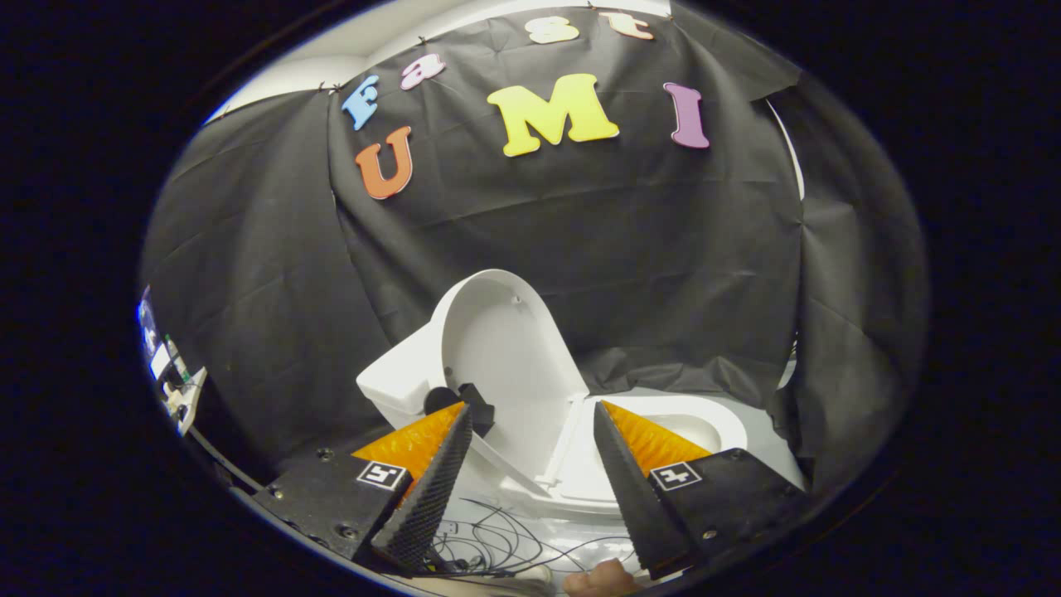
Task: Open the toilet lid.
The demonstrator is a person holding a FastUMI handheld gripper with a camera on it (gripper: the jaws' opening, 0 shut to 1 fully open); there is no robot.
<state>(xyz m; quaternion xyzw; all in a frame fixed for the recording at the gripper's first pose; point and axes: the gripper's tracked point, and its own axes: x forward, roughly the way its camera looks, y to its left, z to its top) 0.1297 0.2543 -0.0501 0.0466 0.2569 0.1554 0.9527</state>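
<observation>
Gripper view looks along the two fingers toward a black cloth wall (580,249), creased and draped, which closes off the back and both sides of the booth; a strip of pale ceiling or wall shows above its upper edge. Before the cloth stands a white toilet (713,427), seen tilted by the camera's angle. Its lid (506,348) is raised, standing up from the hinge with its hollow inner face turned toward the bowl, and the seat and bowl opening lie bare just beyond the right finger. The tank (398,381) sits behind the lid, beyond the left finger. A small dark fitting (472,406) sits against the lid's lower edge, near the left fingertip. The gripper (530,431) is spread wide, with the lid's hinge end showing in the gap between the fingers, and nothing is held. Each finger base carries a small square black-and-white marker (381,475). Thin dark cables (497,539) lie loose on the white floor below. Off beyond the left finger, some small equipment (174,381) stands against the cloth, too small to make out. A fingertip of a hand (601,578) shows at the gripper's base.
</observation>
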